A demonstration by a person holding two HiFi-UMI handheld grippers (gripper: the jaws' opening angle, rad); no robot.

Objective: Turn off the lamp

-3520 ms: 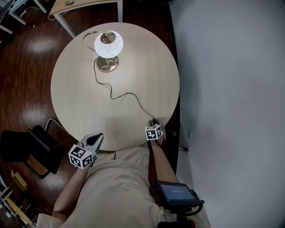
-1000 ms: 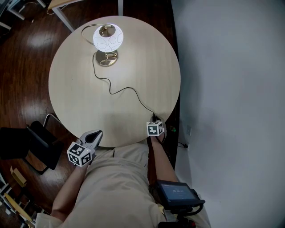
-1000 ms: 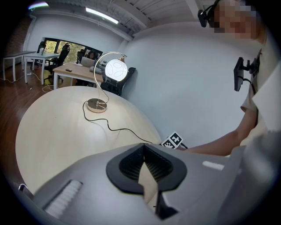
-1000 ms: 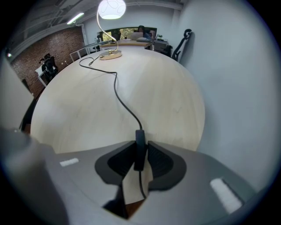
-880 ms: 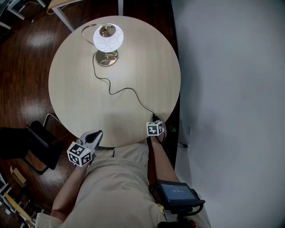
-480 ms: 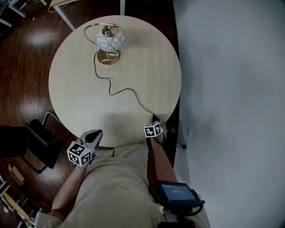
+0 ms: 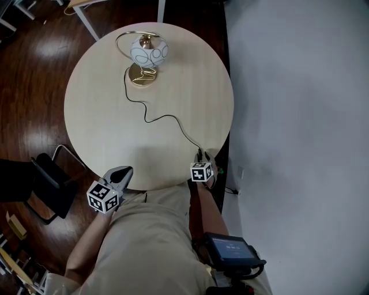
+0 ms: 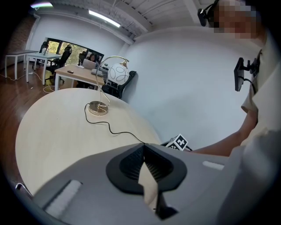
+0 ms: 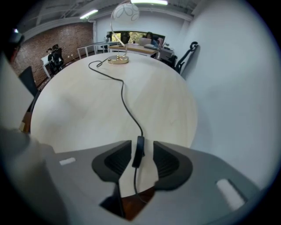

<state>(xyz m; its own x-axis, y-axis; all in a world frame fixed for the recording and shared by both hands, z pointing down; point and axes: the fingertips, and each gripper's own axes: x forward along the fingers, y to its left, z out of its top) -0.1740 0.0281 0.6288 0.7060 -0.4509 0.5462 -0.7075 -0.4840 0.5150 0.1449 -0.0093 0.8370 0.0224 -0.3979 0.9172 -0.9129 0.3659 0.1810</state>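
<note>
The lamp [image 7: 149,52], a white globe with grey swirls on a brass arc and base, stands at the far side of the round table [image 7: 104,115]; its shade is not glowing. Its black cord [image 7: 167,118] runs to the near right edge. There my right gripper [image 7: 202,161] points steeply down. Its jaws have just been opening and now stand open around the cord's inline switch [image 9: 139,151], with a gap showing on the switch's right side. My left gripper [image 7: 124,171] rests at the near left edge, shut and empty [image 8: 143,147].
A pale wall borders the table on the right. A dark chair [image 7: 34,184] stands on the wooden floor at the left. A desk [image 7: 115,6] lies beyond the table. A black device [image 7: 230,250] hangs at the person's hip.
The lamp's shade glowed bright white a second ago and is dim now. The right gripper's cube has shifted slightly toward the person. The left gripper stayed where it was.
</note>
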